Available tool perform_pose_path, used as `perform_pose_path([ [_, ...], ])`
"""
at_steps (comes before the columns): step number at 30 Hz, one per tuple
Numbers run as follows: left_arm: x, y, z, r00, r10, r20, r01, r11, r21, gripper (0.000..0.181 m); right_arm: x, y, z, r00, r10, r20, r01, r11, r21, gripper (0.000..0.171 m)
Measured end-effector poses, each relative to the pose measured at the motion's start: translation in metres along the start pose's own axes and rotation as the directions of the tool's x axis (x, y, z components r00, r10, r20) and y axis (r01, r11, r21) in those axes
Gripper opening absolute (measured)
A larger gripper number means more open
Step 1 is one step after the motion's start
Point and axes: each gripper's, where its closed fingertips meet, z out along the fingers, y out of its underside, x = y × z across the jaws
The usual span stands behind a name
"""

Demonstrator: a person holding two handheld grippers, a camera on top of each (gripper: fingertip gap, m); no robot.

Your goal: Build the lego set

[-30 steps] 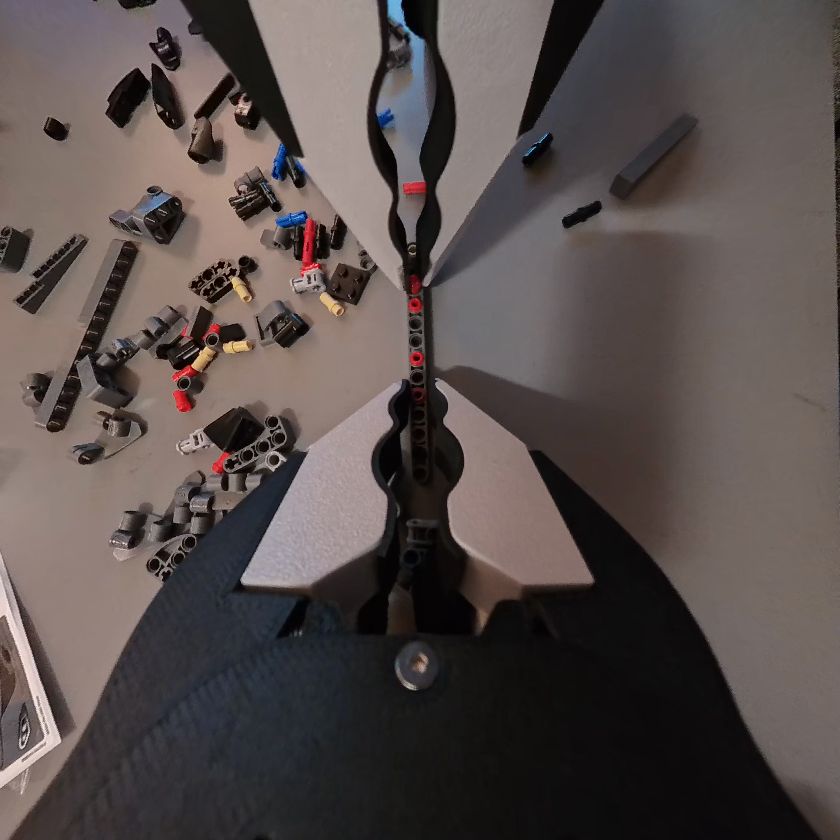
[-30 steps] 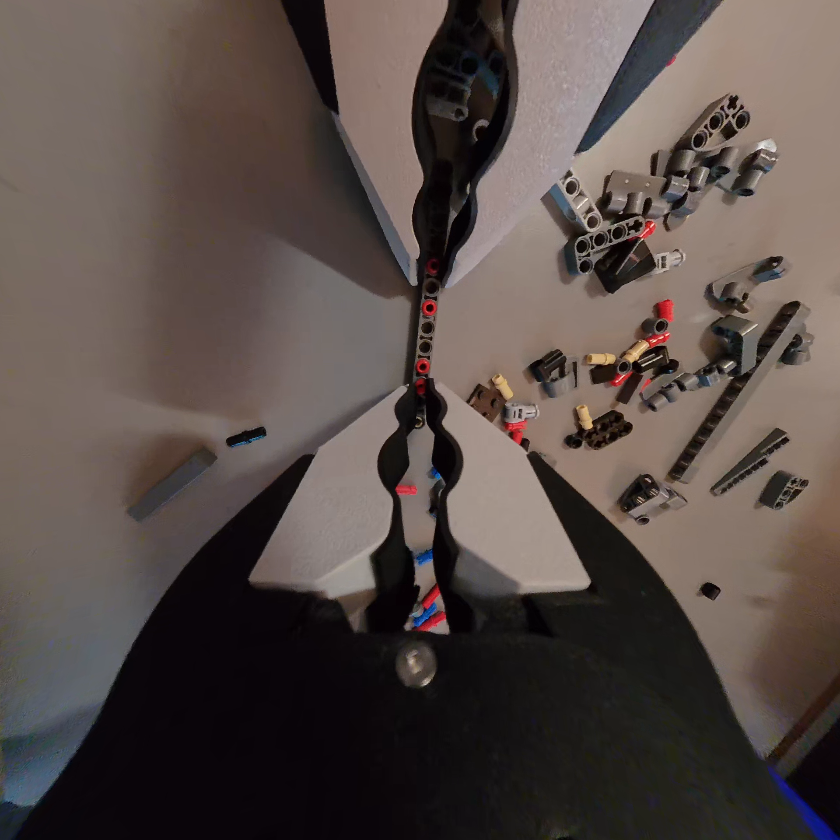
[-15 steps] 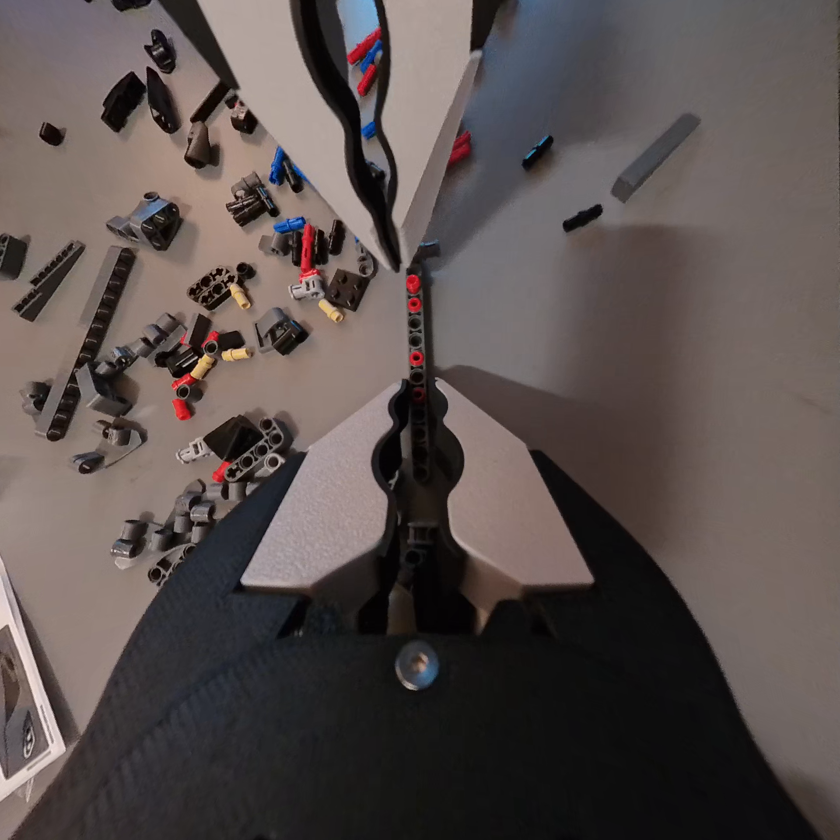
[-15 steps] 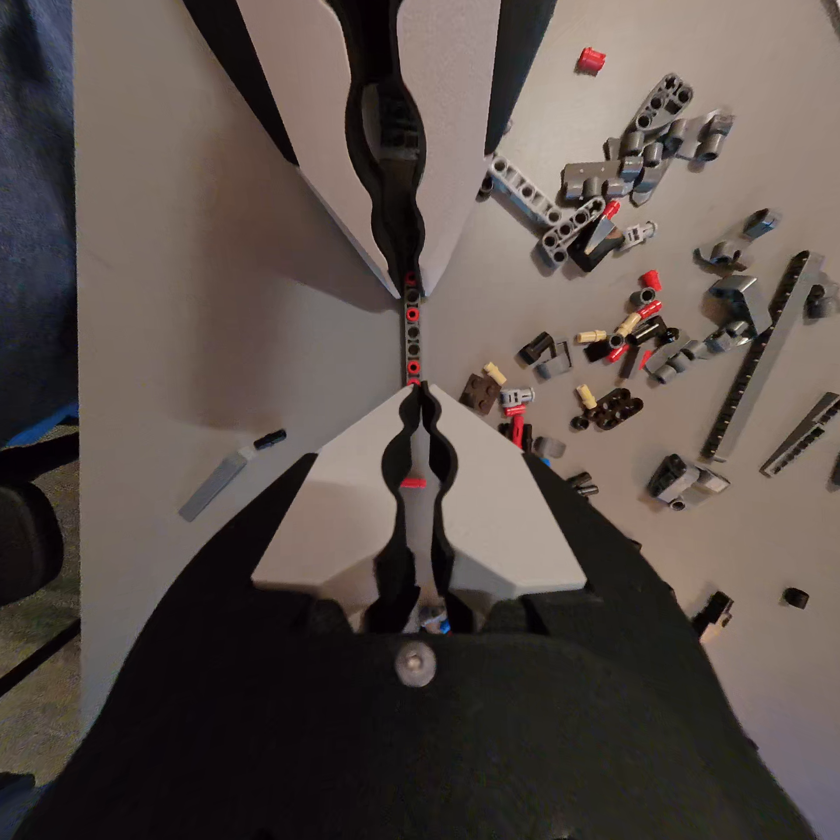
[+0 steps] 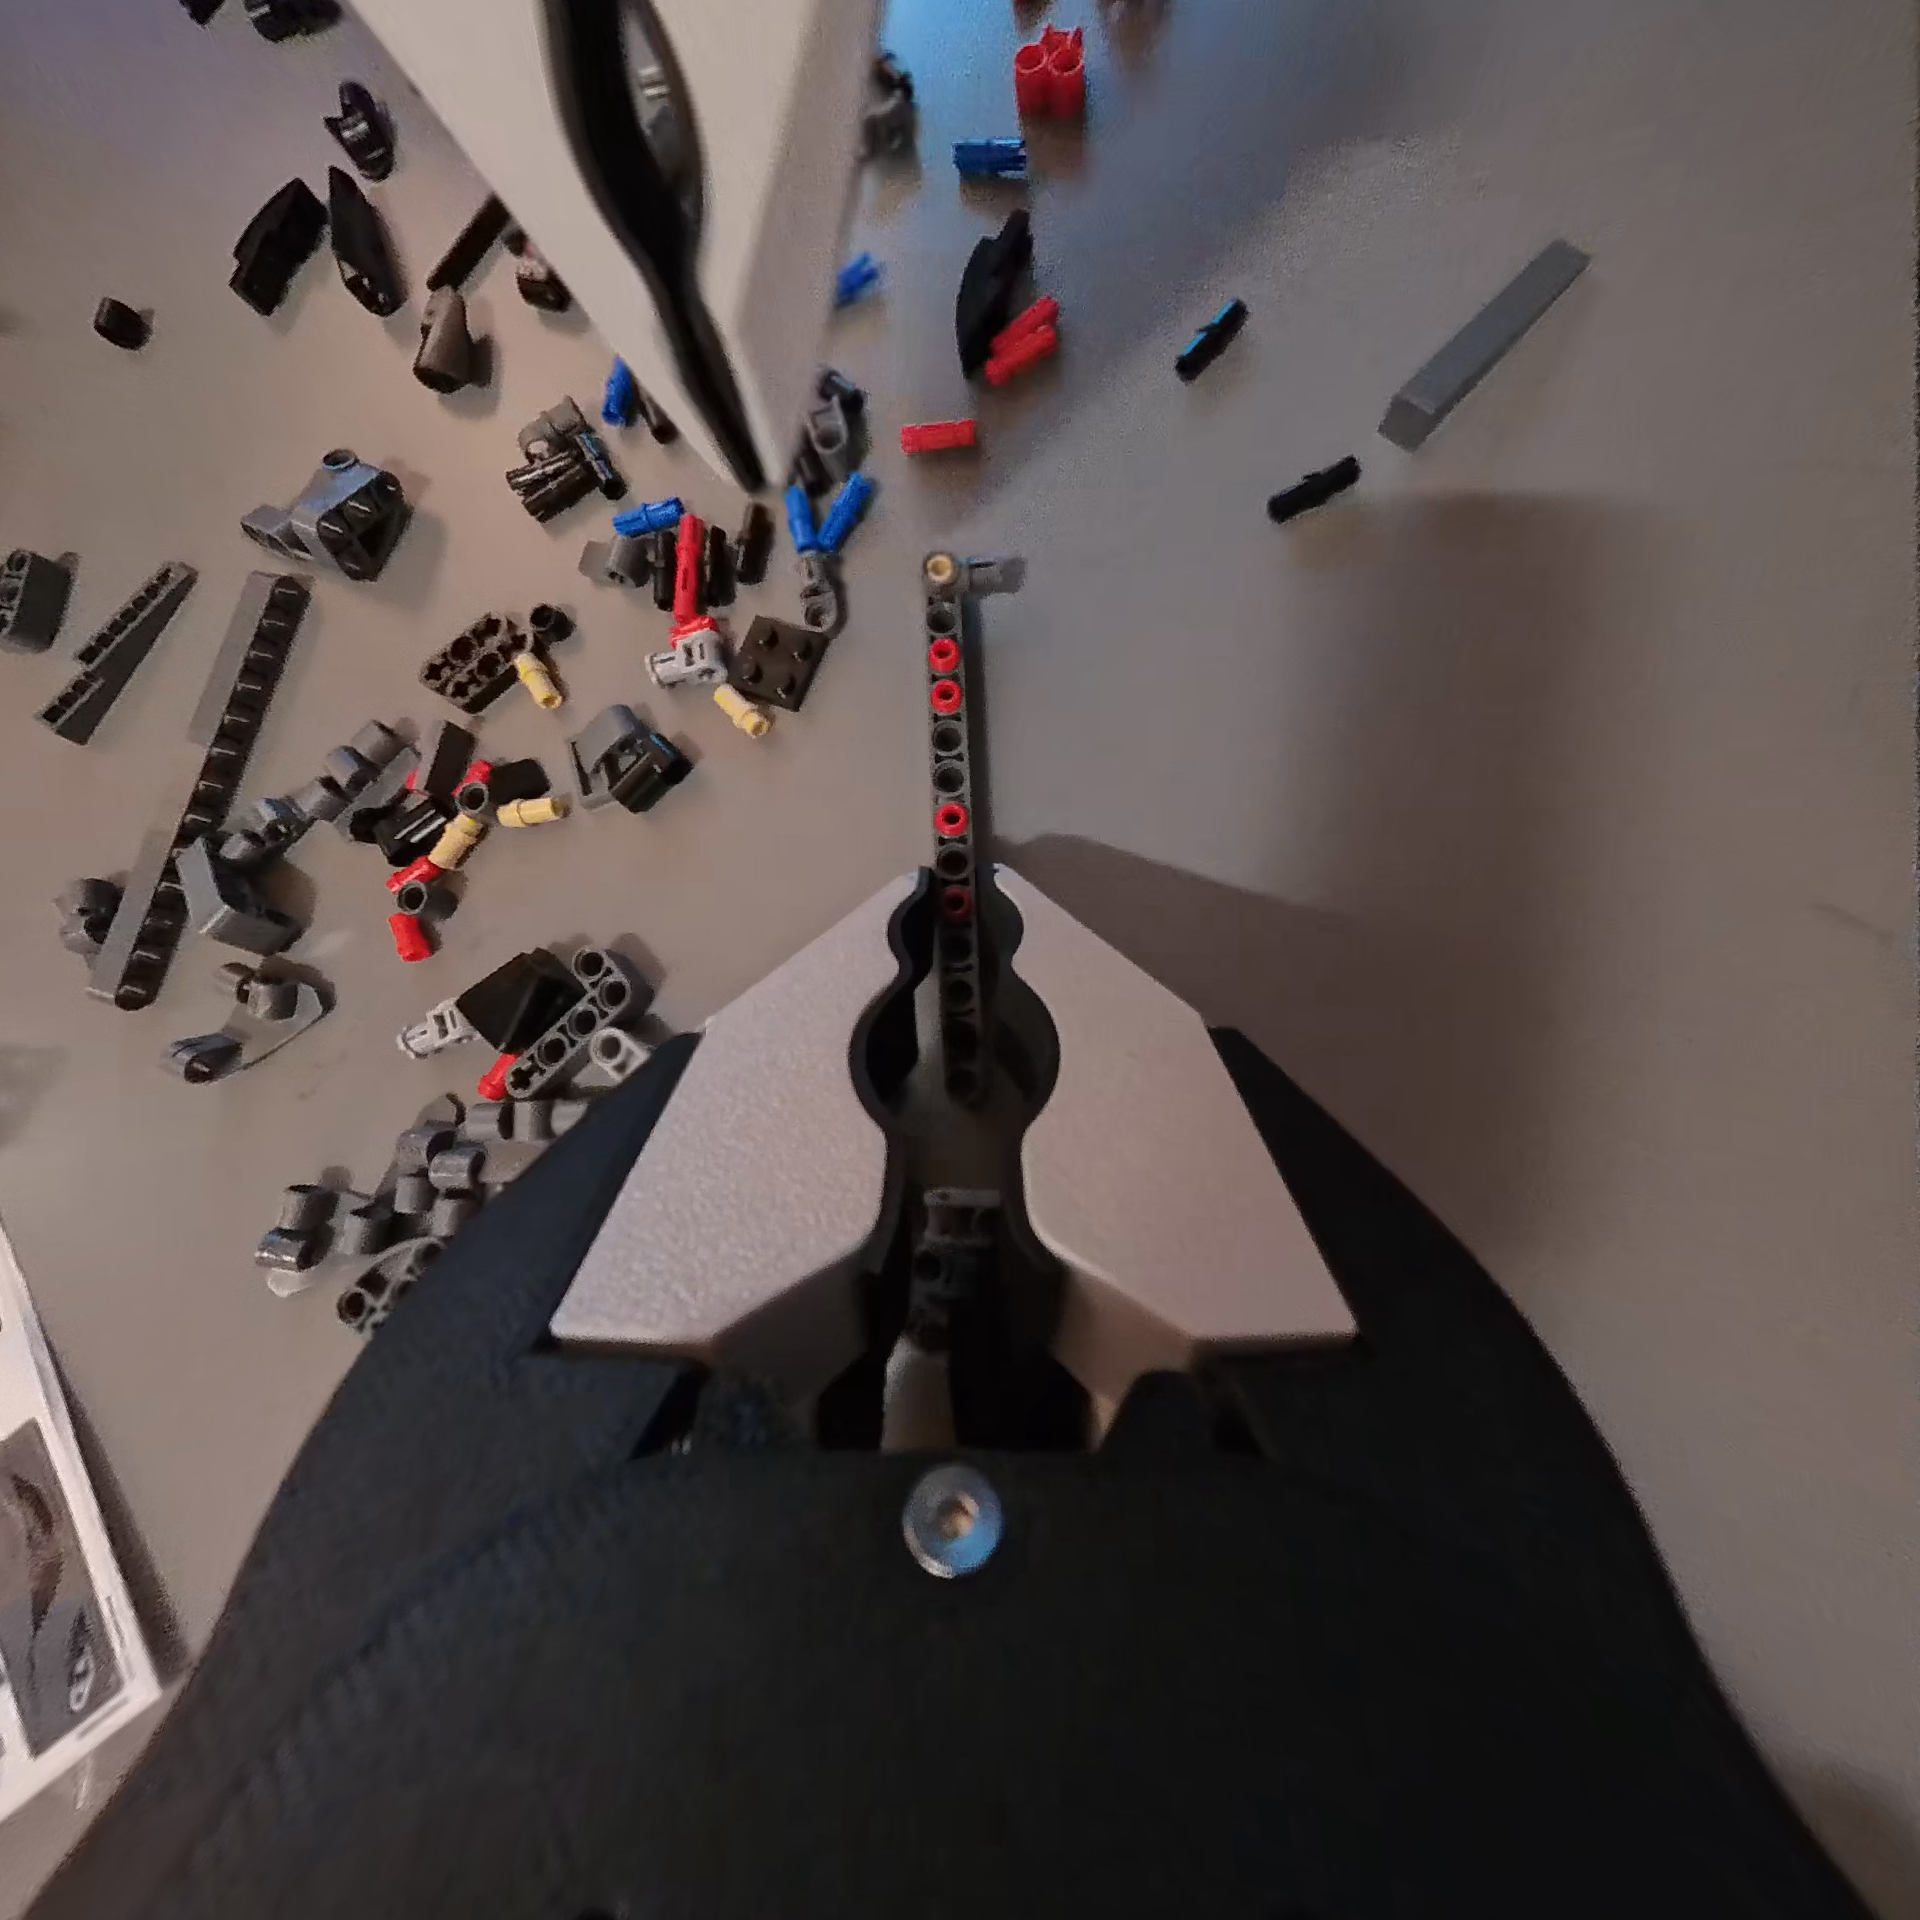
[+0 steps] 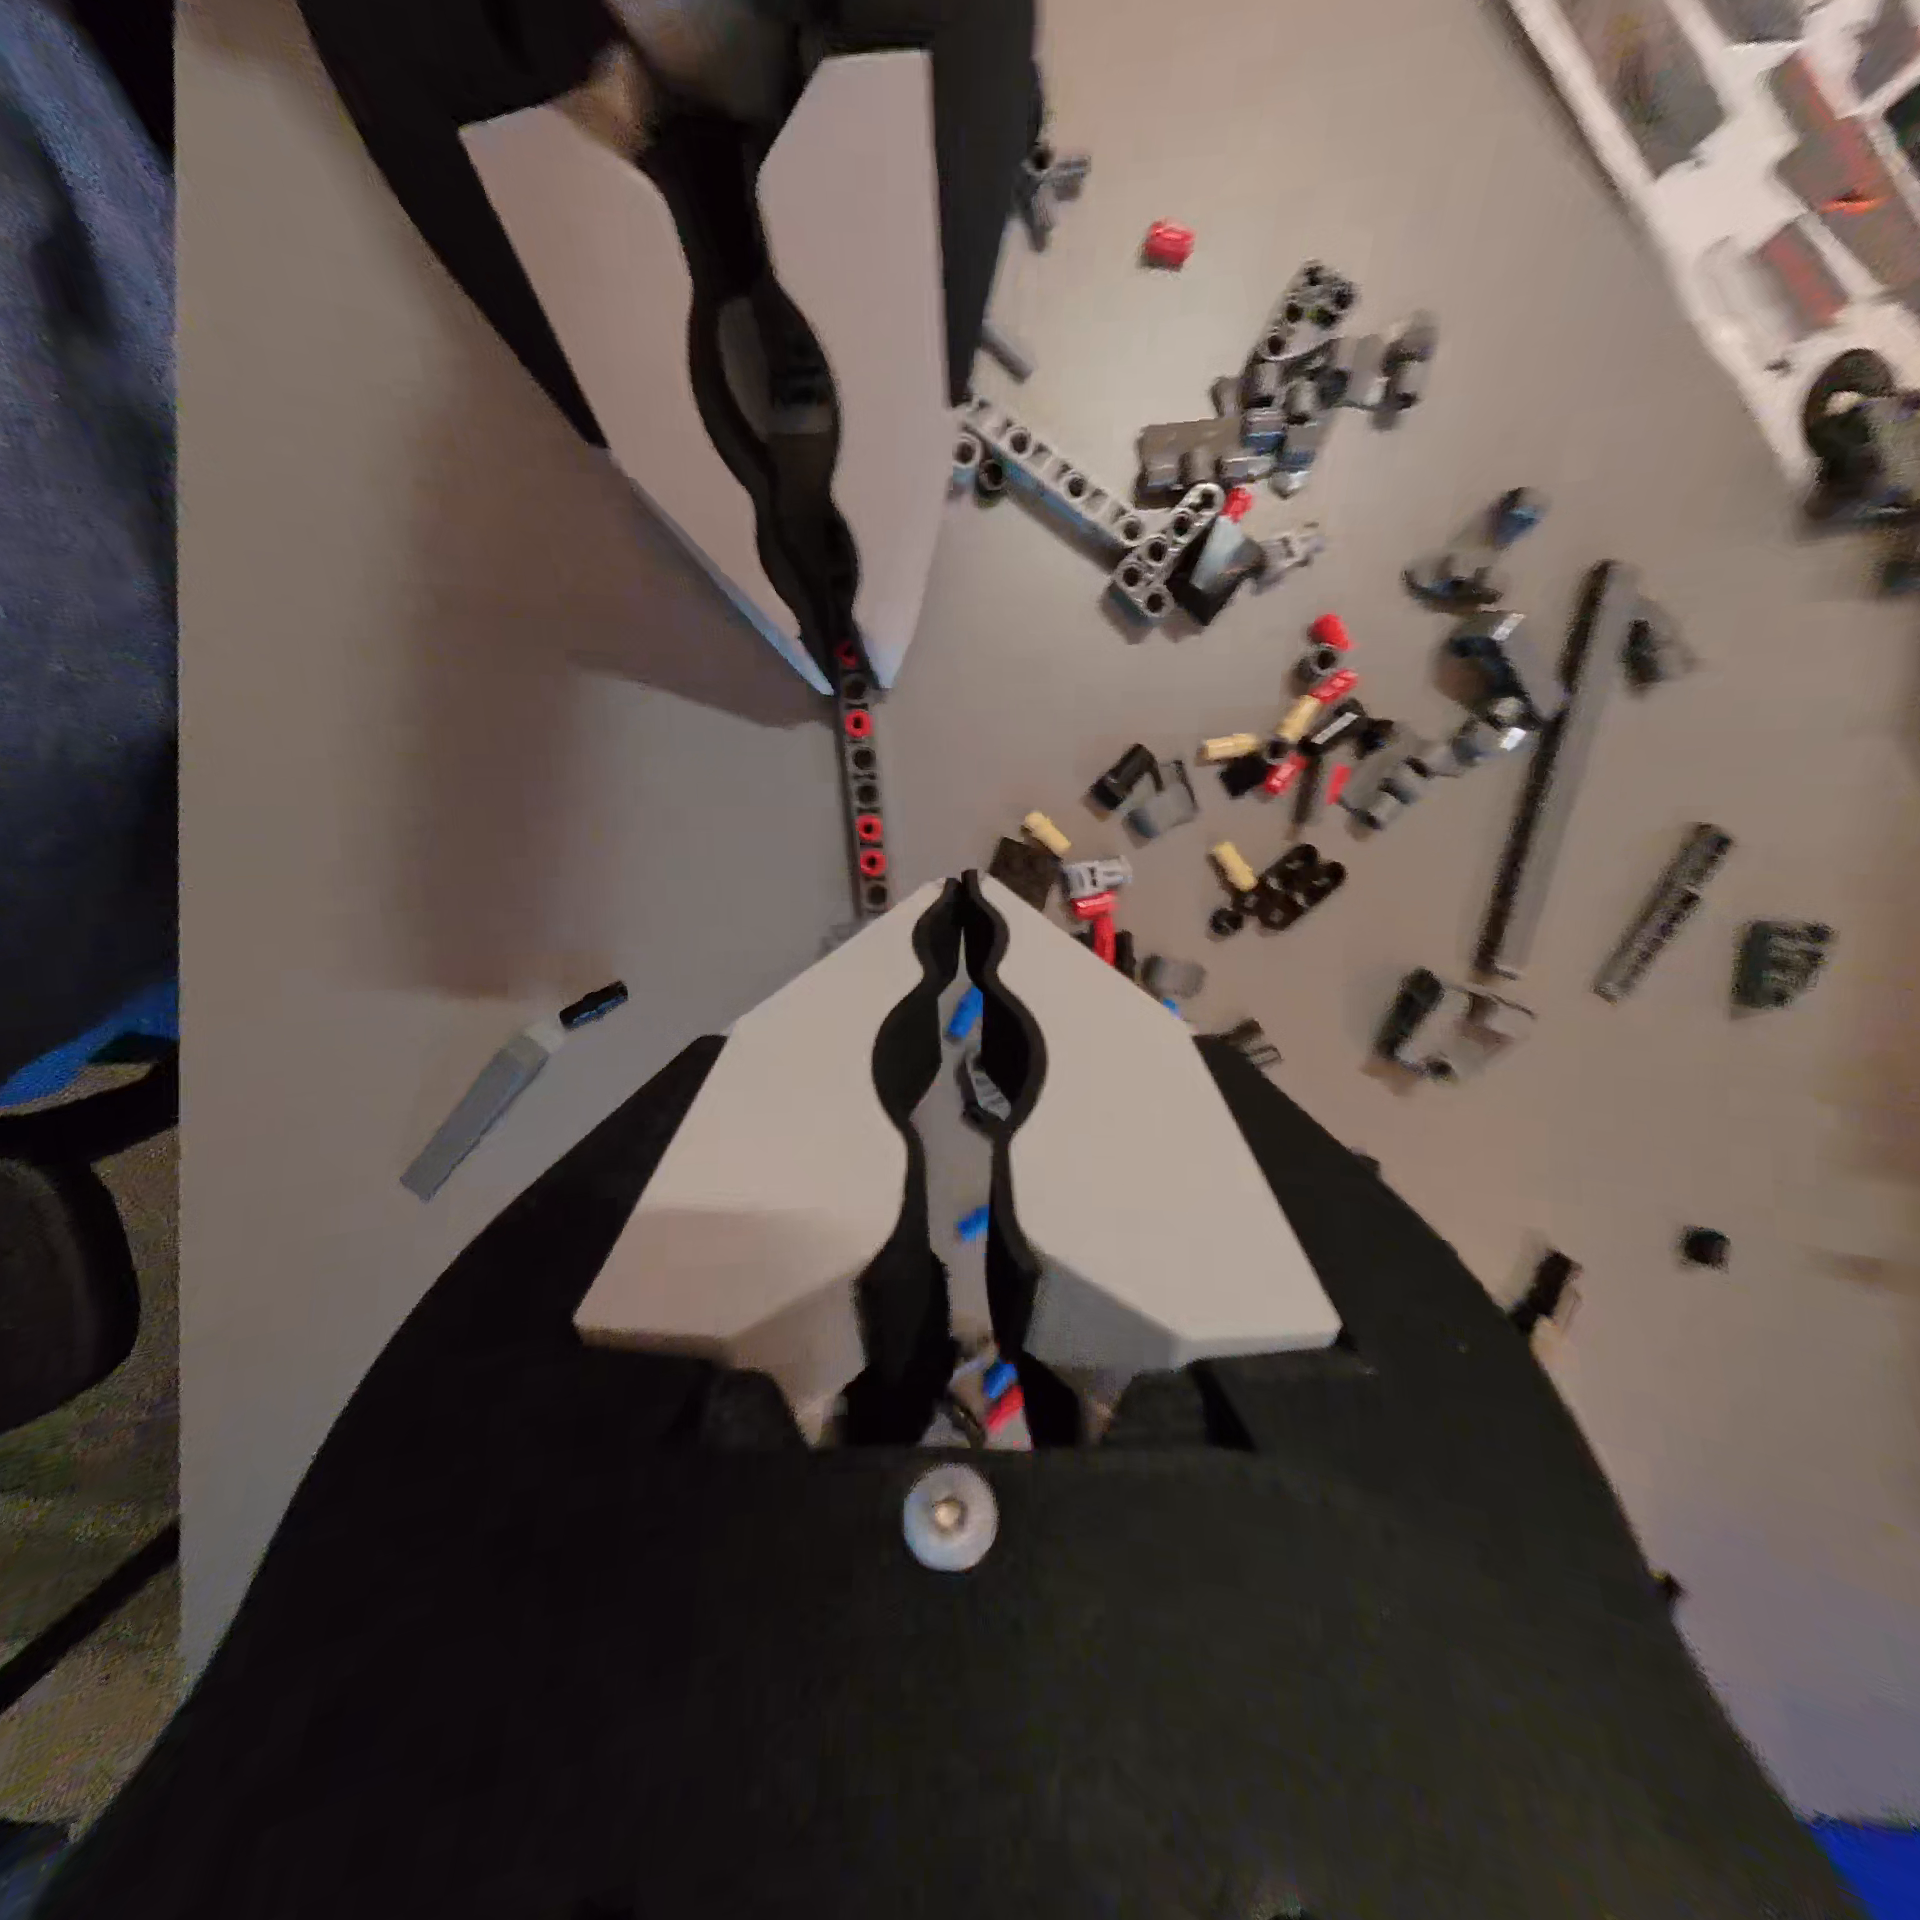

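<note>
My left gripper [image 5: 951, 883] is shut on a long dark grey beam [image 5: 948, 748] with red pins in several holes. The beam sticks out forward above the table, and a tan pin and a small grey connector sit at its far end. My right gripper [image 6: 964, 883] is shut and looks empty. It hangs just off the beam's far end [image 6: 864, 800], slightly to one side. In the left wrist view the right gripper [image 5: 748, 473] is over the loose pieces, left of the beam's tip. The left gripper [image 6: 857, 675] also shows in the right wrist view.
Loose black, grey, red, blue and tan pieces [image 5: 468, 675] lie scattered on the grey table. A long grey beam [image 5: 197, 790], a grey tile [image 5: 1486, 343] and black pins [image 5: 1311, 488] lie apart. An instruction booklet [image 5: 62, 1558] is at the lower left. The table edge [image 6: 177, 935] runs along the left. One gripper's finger ends stand about 7 cm off the other's.
My right gripper let go of the beam's far end and drew back and sideways toward the loose pieces. My left gripper still holds the beam in the same place.
</note>
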Motion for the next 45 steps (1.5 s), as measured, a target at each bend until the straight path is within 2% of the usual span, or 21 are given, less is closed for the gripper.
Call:
perform_pose_path([
  [5,0.009,0.003,-0.005,1.0,0.006,-0.014,-0.006,1.0,-0.007,0.005,0.014,0.01,-0.011,0.996,0.053,-0.075,-0.05,0.998,0.032,0.002],
  [10,0.014,0.007,-0.011,1.0,-0.011,-0.022,0.011,1.0,-0.004,0.01,0.024,0.018,0.002,0.99,0.087,-0.107,-0.084,0.996,0.036,0.005],
  [15,0.012,0.007,-0.021,0.999,-0.041,-0.015,0.041,0.999,0.029,0.019,0.029,0.019,0.016,0.992,0.086,-0.095,-0.084,0.996,0.032,0.007],
  [22,0.012,0.008,-0.029,0.999,-0.048,-0.009,0.049,0.997,0.057,0.018,0.034,0.025,0.035,0.996,0.0,-0.089,-0.003,0.999,-0.034,0.008],
  [32,0.007,0.004,-0.03,0.999,-0.038,0.006,0.038,0.996,0.08,0.016,0.037,0.026,0.041,0.998,-0.006,-0.058,0.005,1.0,-0.014,0.005],
  [34,0.003,0.002,-0.032,0.999,-0.033,0.032,0.03,0.995,0.093,0.017,0.037,0.022,0.037,0.999,0.02,-0.047,-0.019,1.0,0.022,0.005],
  [37,-0.009,-0.007,-0.038,0.993,-0.014,0.119,-0.002,0.992,0.13,0.018,0.033,0.006,0.022,0.995,0.096,0.02,-0.098,0.984,0.15,0.005],
  [42,-0.036,-0.035,-0.058,0.932,0.07,0.356,-0.147,0.97,0.193,0.022,0.007,-0.045,-0.019,0.952,0.14,0.274,-0.256,0.854,0.453,0.0],
  [43,-0.038,-0.04,-0.06,0.921,0.085,0.379,-0.169,0.966,0.196,0.022,0.006,-0.05,-0.023,0.944,0.15,0.295,-0.282,0.83,0.48,0.0],
  [45,-0.038,-0.042,-0.054,0.923,0.107,0.37,-0.181,0.968,0.173,0.02,0.008,-0.046,-0.015,0.953,0.172,0.25,-0.272,0.85,0.452,0.0],
])
